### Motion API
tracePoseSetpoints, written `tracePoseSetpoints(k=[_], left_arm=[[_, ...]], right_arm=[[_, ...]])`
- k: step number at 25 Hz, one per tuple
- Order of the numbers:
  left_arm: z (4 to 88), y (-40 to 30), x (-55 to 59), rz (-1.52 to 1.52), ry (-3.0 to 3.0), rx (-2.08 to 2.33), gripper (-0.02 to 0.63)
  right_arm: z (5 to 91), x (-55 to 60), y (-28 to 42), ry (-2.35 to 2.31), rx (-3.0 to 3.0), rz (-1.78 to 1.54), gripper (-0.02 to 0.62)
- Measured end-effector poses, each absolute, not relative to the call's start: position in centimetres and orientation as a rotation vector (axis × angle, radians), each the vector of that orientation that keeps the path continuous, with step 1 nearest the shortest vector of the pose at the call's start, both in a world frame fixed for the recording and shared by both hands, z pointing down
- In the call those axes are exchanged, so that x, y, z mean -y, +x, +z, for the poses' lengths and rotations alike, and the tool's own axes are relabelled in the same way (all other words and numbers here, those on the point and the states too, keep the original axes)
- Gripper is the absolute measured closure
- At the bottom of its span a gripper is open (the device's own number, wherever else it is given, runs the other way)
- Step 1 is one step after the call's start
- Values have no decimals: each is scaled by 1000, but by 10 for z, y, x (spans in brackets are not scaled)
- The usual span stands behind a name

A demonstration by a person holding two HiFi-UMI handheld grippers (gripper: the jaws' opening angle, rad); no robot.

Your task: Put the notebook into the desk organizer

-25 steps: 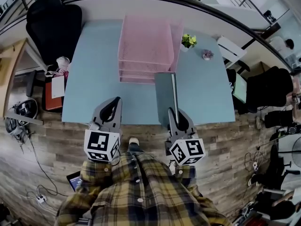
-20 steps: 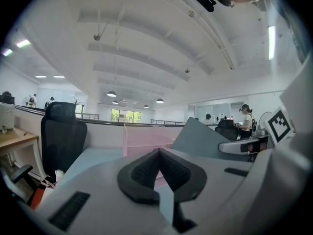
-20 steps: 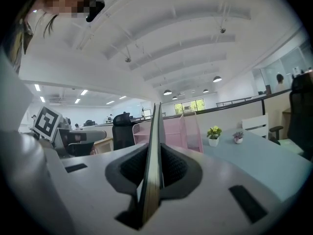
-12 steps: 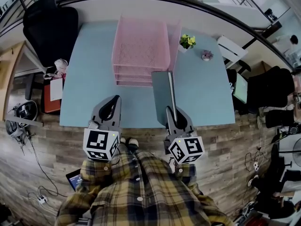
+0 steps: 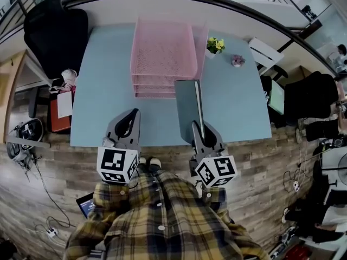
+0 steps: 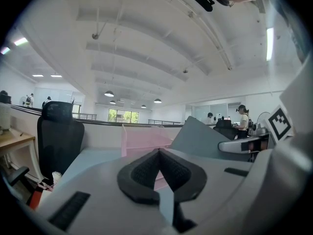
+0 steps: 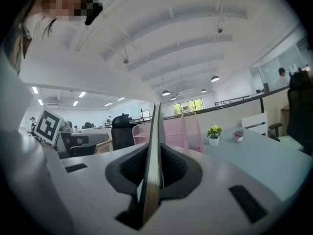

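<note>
A grey notebook (image 5: 187, 108) stands on edge above the blue desk (image 5: 103, 75), clamped at its near end by my right gripper (image 5: 201, 129). In the right gripper view the notebook (image 7: 155, 155) runs edge-on straight between the pads, jaws shut on it. The pink mesh desk organizer (image 5: 162, 50), with stacked trays, sits at the back middle of the desk; the notebook's far end reaches its front right corner. My left gripper (image 5: 127, 124) hovers over the desk's near edge to the left, shut with nothing in it. It sees the organizer (image 6: 144, 138) and notebook (image 6: 200, 140) ahead.
A small potted plant with yellow flowers (image 5: 215, 46) and a smaller pot (image 5: 237, 62) stand right of the organizer. A black office chair (image 5: 54, 28) is at the desk's left, a red box with paper (image 5: 60, 108) beside it. More chairs and cables lie on the wooden floor.
The notebook and right gripper have advanced slightly toward the organizer's front right corner, the view shifting with them. The left gripper keeps its place.
</note>
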State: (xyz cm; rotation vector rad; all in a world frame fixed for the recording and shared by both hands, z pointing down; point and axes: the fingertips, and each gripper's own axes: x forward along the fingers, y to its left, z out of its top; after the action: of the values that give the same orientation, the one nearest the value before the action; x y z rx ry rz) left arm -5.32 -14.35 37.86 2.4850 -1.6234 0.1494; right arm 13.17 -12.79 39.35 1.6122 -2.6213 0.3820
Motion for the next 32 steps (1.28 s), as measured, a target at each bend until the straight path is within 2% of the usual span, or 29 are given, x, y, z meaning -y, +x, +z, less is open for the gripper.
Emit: tracePoseSetpoints(k=[11, 32], left_arm=[[381, -58, 149, 159, 2490, 1601, 612], [386, -60, 154, 161, 2457, 1631, 612]], right_arm=[[385, 134, 126, 1619, 2711, 555, 534], [353, 183, 118, 1496, 3030, 1201, 534]])
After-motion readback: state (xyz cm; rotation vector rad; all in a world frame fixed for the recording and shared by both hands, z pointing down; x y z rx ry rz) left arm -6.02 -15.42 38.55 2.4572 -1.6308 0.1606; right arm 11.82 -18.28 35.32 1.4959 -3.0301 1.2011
